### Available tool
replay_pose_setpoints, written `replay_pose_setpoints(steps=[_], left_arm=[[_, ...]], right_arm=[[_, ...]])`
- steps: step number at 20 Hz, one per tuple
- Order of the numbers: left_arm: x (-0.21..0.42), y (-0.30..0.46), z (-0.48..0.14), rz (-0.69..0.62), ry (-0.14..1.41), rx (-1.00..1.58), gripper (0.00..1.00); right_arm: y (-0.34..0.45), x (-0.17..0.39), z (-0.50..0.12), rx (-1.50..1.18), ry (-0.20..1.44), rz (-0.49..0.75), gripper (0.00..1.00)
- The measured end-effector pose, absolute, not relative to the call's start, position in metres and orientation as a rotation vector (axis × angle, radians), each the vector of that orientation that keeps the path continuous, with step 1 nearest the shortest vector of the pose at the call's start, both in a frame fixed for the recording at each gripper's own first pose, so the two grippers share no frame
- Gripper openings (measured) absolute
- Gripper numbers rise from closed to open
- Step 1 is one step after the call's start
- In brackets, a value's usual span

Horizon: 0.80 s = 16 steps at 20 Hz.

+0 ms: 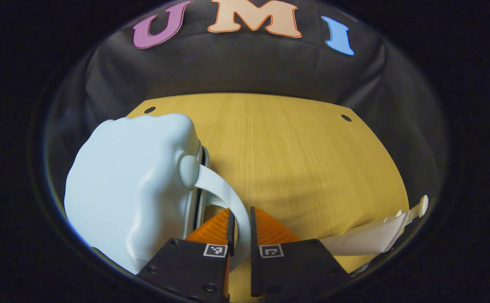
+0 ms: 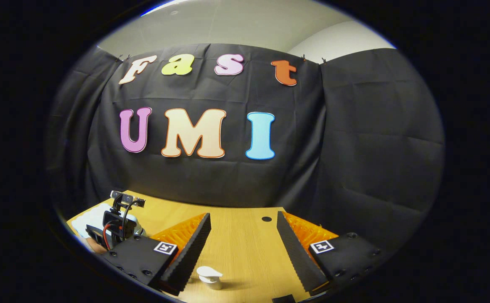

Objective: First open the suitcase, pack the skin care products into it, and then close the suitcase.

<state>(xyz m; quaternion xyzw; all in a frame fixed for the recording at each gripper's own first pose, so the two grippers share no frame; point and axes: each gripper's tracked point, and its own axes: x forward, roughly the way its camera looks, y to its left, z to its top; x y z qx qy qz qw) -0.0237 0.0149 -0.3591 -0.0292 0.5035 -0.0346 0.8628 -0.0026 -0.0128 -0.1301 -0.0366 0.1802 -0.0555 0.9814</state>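
In the left gripper view a pale blue hard-shell suitcase [image 1: 131, 189] lies shut on the wooden table [image 1: 303, 160] at the left. Its curved handle [image 1: 223, 189] arches out to my left gripper [image 1: 241, 212], whose orange fingers are shut on it. A white skin care tube [image 1: 366, 237] lies at the lower right. In the right gripper view my right gripper [image 2: 243, 216] hangs open above the table [image 2: 245, 252] with nothing between its fingers. Below it stands a white pump bottle [image 2: 209, 277]. The left gripper [image 2: 116, 225] and the suitcase [image 2: 87, 221] show small at the far left.
Black cloth closes off the back and sides of the table. Small dark holes [image 1: 346, 118] mark the tabletop near its far corners. Bare wood stretches right of the suitcase.
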Motion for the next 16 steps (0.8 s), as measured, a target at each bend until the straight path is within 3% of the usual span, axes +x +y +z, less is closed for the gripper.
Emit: replay_pose_setpoints(steps=[5, 16], left_arm=[[-0.021, 0.017, -0.339, -0.083, 1.041, -0.044, 0.03], [-0.005, 0.042, -0.251, -0.103, 0.919, -0.112, 0.0]], right_arm=[[0.0, 0.0, -0.129, -0.075, 0.341, -0.077, 0.99], [0.028, 0.012, -0.131, -0.033, 0.318, -0.009, 0.99]])
